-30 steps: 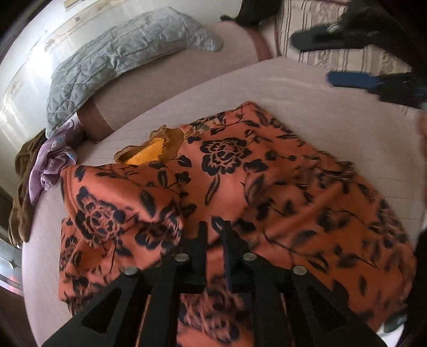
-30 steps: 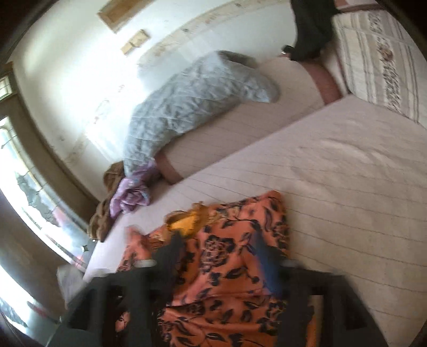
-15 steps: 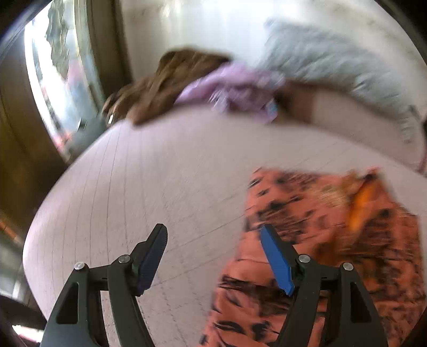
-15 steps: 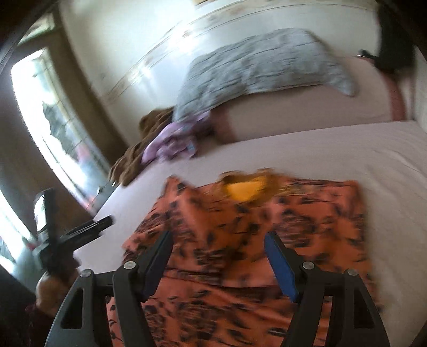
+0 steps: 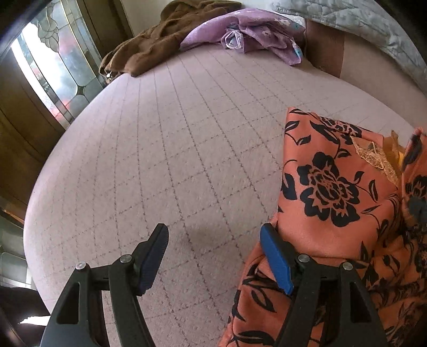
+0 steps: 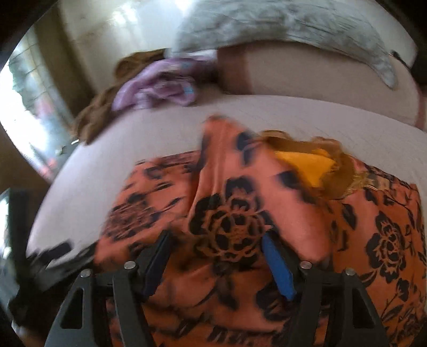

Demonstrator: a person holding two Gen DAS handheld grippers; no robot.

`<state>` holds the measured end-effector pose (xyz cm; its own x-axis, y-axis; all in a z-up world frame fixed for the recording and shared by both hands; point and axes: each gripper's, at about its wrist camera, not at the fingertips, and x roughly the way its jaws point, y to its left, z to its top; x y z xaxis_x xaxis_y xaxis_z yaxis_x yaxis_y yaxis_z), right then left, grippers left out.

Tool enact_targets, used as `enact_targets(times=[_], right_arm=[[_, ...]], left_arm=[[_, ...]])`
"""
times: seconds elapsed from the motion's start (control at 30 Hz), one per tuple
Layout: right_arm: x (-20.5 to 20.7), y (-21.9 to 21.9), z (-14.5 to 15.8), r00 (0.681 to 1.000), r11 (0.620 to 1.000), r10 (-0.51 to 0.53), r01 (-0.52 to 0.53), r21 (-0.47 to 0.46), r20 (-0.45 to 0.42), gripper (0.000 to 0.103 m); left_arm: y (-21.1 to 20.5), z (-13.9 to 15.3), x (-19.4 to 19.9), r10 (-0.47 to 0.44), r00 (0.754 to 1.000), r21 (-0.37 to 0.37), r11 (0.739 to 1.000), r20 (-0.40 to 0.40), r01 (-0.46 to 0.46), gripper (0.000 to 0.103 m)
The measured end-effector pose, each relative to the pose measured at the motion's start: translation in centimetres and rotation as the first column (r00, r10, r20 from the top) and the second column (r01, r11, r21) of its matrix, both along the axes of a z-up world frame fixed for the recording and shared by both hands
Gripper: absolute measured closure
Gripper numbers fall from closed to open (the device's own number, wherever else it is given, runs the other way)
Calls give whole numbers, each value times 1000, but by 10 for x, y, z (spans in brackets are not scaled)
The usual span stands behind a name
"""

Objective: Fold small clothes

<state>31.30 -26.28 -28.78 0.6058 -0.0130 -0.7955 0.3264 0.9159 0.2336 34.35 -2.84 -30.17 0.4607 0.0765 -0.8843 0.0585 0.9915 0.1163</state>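
An orange garment with black flowers [image 5: 333, 186] lies on the pale checked bed cover [image 5: 173, 146], part of it folded over, with a yellow lining [image 6: 307, 162] showing at its neck. My left gripper [image 5: 213, 232] is open over bare bed cover, and its right finger sits at the garment's left edge. My right gripper [image 6: 217, 237] hangs low over the garment [image 6: 232, 219]. Its jaws are closing, with a raised fold of the cloth between them and the pads apart from it. The left gripper [image 6: 50, 253] shows as a dark blur at the lower left of the right wrist view.
At the far end of the bed lie a purple garment [image 5: 253, 34] and a brown one [image 5: 160, 45]. A grey quilted pillow [image 5: 360, 18] rests on the raised bolster behind them. A glazed door [image 5: 53, 66] stands past the bed's left edge.
The left gripper let go of the orange garment, opened and swung left onto bare bed cover. The right gripper dropped closer to the garment, over its folded part.
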Motion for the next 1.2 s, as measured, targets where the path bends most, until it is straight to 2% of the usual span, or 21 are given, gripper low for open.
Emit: enact_targets(times=[0.03, 0.1, 0.17, 0.23, 0.33, 0.53, 0.63, 0.67, 0.73, 0.77, 0.8, 0.87, 0.93, 0.97, 1.07, 1.2], right_arm=[[-5, -13, 0, 997, 997, -69, 68, 35, 18, 32], [-21, -46, -1, 975, 966, -222, 217, 138, 26, 33], [-33, -62, 1, 961, 949, -277, 271, 160, 18, 33], [-40, -60, 12, 971, 964, -236, 228, 136, 45, 33], [-48, -56, 25, 974, 969, -210, 196, 148, 88, 32], [-26, -34, 13, 990, 982, -140, 137, 132, 9, 30], [-12, -11, 13, 997, 996, -81, 81, 20, -11, 27], [-4, -5, 8, 996, 996, -72, 69, -57, -50, 25], [9, -4, 1, 992, 982, -98, 84, -172, -74, 25], [13, -8, -3, 991, 976, -115, 99, -193, -72, 26], [15, -14, -8, 988, 976, -130, 112, -188, -83, 28], [17, -31, -17, 980, 983, -154, 139, -121, -126, 94], [3, -48, -8, 981, 983, -182, 181, -16, -62, 98], [-9, -56, 3, 980, 980, -199, 199, 0, -17, 98], [-46, -71, 36, 974, 978, -204, 207, -17, 95, 98], [-90, -104, 63, 950, 964, -266, 267, 21, 162, 98]], left_arm=[[2, 0, 2, 3, 1000, -10, 1000, -6, -3, 31], [7, 0, 5, 10, 1000, -26, 1000, -17, -11, 31], [9, 3, 6, 20, 1000, -29, 999, -21, -20, 31], [11, 6, 5, 23, 1000, -43, 999, -17, -24, 31], [8, 10, 6, 11, 1000, -37, 999, 9, -10, 31], [-5, 16, -3, -22, 999, -1, 1000, 38, 22, 31], [-9, 17, -3, -28, 999, 8, 1000, 46, 27, 31], [-9, 17, -3, -28, 999, 10, 1000, 45, 27, 31], [-10, 16, -3, -31, 999, 11, 999, 44, 31, 31], [-11, 16, -3, -35, 998, 13, 999, 45, 34, 31], [-11, 17, -2, -38, 998, 16, 999, 48, 37, 31], [-11, 18, -2, -42, 997, 19, 999, 59, 41, 31], [-9, 21, 1, -46, 996, 13, 999, 70, 46, 31], [-10, 23, 1, -49, 996, 10, 999, 79, 48, 31], [-13, 29, -2, -63, 992, 9, 998, 110, 63, 31], [-23, 36, -10, -98, 983, 32, 995, 157, 94, 31]])
